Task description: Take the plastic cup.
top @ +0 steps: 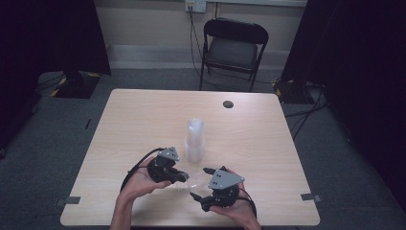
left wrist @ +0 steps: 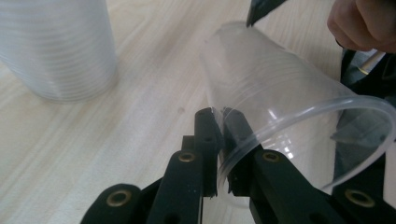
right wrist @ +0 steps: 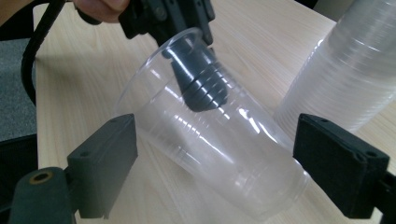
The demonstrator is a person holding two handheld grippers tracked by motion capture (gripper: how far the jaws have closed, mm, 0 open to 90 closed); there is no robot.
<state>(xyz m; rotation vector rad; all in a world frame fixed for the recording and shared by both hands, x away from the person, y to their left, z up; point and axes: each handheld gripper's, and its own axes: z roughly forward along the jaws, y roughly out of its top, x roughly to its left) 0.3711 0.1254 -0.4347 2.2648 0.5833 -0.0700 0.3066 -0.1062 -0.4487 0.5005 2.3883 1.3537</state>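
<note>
Clear plastic cup (left wrist: 280, 107) is the piece being worked: it lies tilted between the two grippers, near the front edge of the table (top: 143, 115), with the tall stack of cups (top: 194, 139) standing just beyond. Starting at the left, the left gripper (left wrist: 223, 116) has its jaws pinched together on the cup's rim, one jaw inside the mouth and one outside the wall, so the cup hangs from that thin edge with its base pointing away toward the other hand. Further right, the right gripper (right wrist: 215, 158) stands with its jaws wide apart, one on either side of the cup's lower body and base; neither pad touches the plastic yet. The step in hand looks like a handover or a two-gripper steadying of a single cup. Next, the right jaws would need to close gently across the body, since the thin wall will likely buckle or slip under a hard squeeze.
</note>
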